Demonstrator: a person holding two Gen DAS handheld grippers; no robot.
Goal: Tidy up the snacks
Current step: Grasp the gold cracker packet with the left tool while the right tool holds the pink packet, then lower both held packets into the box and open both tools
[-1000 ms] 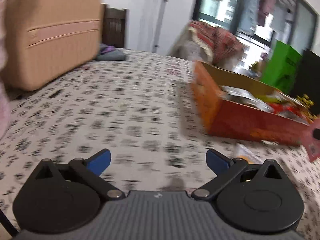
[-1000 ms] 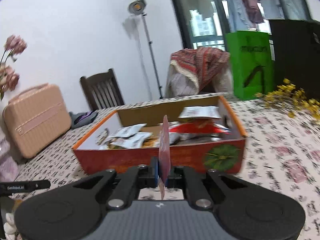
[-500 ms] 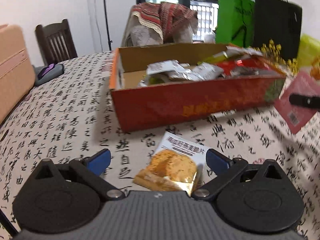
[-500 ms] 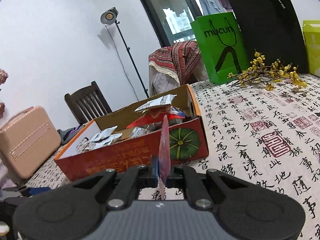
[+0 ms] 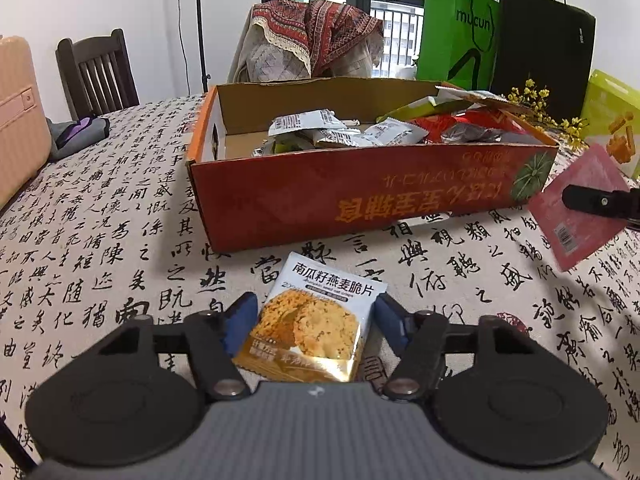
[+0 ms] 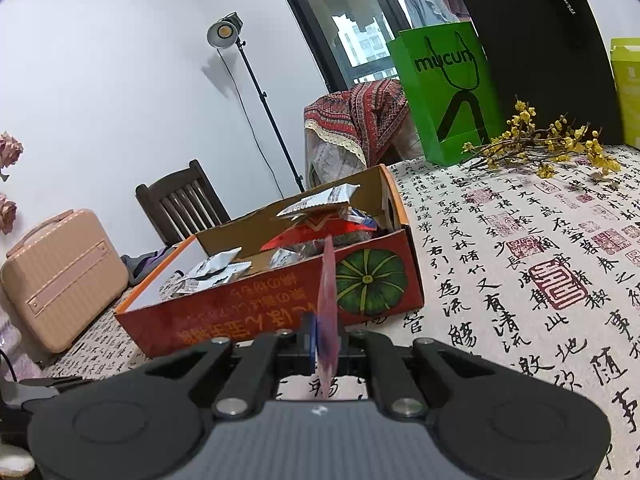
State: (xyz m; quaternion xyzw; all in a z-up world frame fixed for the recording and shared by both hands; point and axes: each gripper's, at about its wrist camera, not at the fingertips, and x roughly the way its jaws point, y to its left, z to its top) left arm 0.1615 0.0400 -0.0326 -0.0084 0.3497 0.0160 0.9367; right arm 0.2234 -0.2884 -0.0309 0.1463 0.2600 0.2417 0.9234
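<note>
Foil crisp packet [image 5: 316, 320] lies flat on the counter [image 5: 120, 248], near the orange box [image 5: 360, 196], between the just-closing left tool [image 5: 316, 318]; pads look beside its edges. Right tool [image 6: 326, 334] pinches a pink sachet [image 6: 328, 292]. Grip squarely, lift level.

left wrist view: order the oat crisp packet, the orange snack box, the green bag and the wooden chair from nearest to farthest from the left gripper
1. Oat crisp packet: between the jaws of the left gripper, on the tablecloth.
2. Orange snack box: straight ahead, just past the packet.
3. Wooden chair at far left and green bag at far right: both beyond the box, too close to rank.
</note>
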